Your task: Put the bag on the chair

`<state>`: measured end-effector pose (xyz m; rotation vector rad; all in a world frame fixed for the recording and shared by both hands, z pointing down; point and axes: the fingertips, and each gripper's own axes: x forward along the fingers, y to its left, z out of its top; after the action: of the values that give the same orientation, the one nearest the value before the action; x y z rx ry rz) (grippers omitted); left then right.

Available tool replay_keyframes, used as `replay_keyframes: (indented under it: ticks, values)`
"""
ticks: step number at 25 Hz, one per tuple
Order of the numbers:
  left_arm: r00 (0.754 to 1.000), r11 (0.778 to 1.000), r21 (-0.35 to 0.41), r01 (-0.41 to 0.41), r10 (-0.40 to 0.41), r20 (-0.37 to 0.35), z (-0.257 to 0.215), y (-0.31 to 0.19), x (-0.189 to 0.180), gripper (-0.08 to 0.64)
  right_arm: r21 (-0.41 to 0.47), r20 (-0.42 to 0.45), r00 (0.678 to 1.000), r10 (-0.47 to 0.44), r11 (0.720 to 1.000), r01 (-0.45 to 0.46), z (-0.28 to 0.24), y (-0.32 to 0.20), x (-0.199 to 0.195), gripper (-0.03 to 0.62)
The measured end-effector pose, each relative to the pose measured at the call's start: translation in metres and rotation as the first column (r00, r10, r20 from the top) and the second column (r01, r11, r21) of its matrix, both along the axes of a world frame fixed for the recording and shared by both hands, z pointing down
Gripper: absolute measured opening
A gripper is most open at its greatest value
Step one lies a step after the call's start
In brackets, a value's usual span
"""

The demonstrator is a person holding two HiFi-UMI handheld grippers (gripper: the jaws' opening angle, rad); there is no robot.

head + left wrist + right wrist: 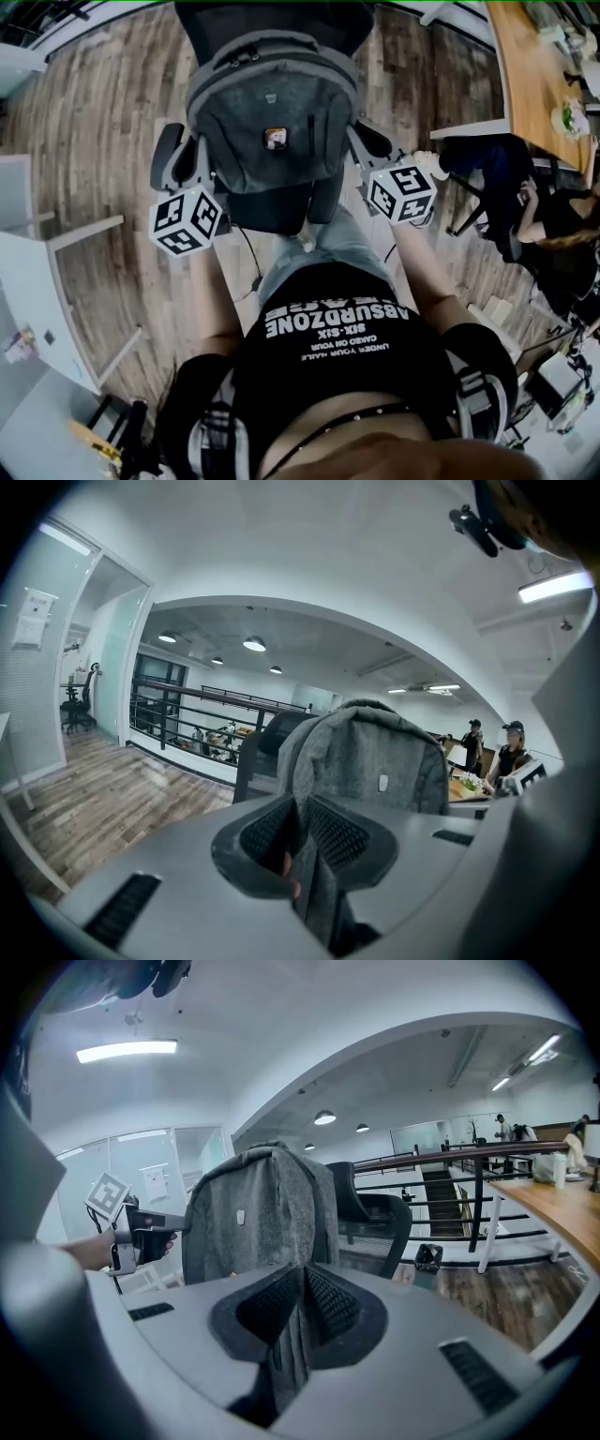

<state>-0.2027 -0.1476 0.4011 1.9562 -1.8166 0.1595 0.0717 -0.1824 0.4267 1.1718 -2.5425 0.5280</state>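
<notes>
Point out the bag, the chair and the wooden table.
bag [264, 108]: head view, its grey front panel.
chair [378, 1208]: right gripper view, top of the backrest.
wooden table [553, 1207]: right gripper view, bare tabletop.

The head view looks steeply down from above the person onto the grey fabric backpack [272, 122] between the left tool [197, 150] and the right tool [361, 145]. Each tool view sits just behind its own jaws and looks along them, nearly level, very near the backpack. Both show the black mesh office chair [375, 1213] beyond it, from opposite sides. The right tool view also catches the left tool across the backpack.
</notes>
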Motion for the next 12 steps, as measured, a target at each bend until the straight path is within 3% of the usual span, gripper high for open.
replay_keyframes:
  ticks: [12]
  values:
    - [0.999, 0.998, -0.049, 0.039, -0.039, 0.01, 0.026, -0.04, -0.018, 0.064, -0.039, -0.003, 0.999, -0.042, 0.998, 0.041, 0.027, -0.048, -0.019, 0.044]
